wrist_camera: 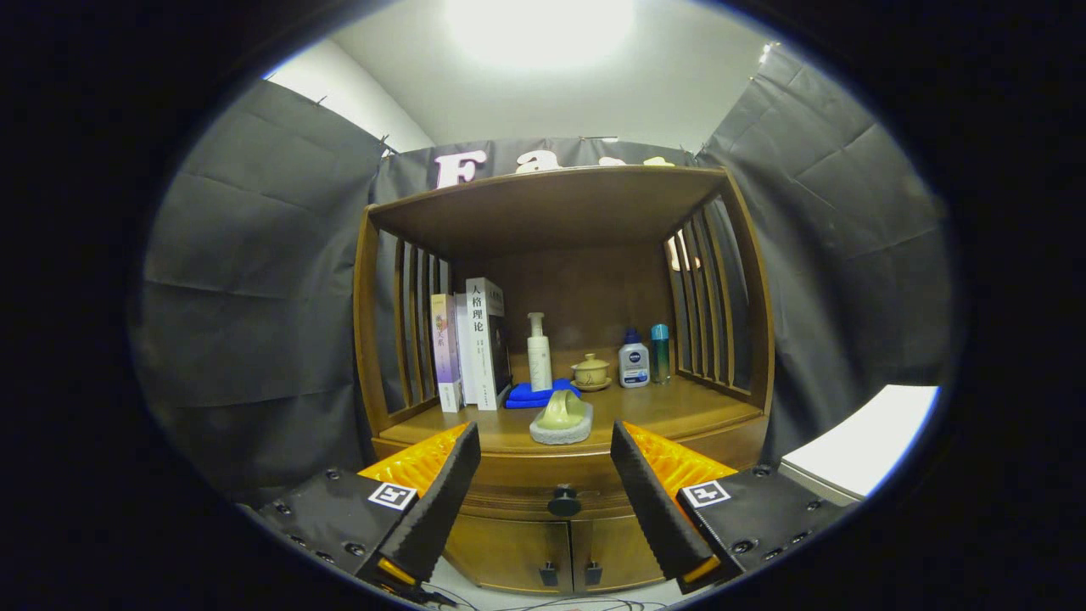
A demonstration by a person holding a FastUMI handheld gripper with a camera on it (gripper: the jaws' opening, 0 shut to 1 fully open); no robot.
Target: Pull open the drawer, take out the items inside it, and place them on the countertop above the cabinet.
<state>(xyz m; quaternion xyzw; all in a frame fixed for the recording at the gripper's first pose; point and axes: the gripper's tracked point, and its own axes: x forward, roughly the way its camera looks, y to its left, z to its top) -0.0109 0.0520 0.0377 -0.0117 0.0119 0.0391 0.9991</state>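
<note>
Gripper (547,501) spread wide, holding nothing. Drawer knob (563,501) between the fingertips, not touched; drawer (543,492) closed, contents hidden. Countertop (662,412) front edge bare beside the sponge (561,420); books (471,344) and bottles (635,356) stand further back.

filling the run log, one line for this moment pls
phase: approach | claw: open, empty | drawer knob: between fingers, untouched | drawer: shut | countertop: sponge, books, bottles

My gripper (545,501) fingers stand apart either side of the drawer knob (563,501); on the tabletop (679,412) above, books (471,344) left, bottles (642,356) right.
</note>
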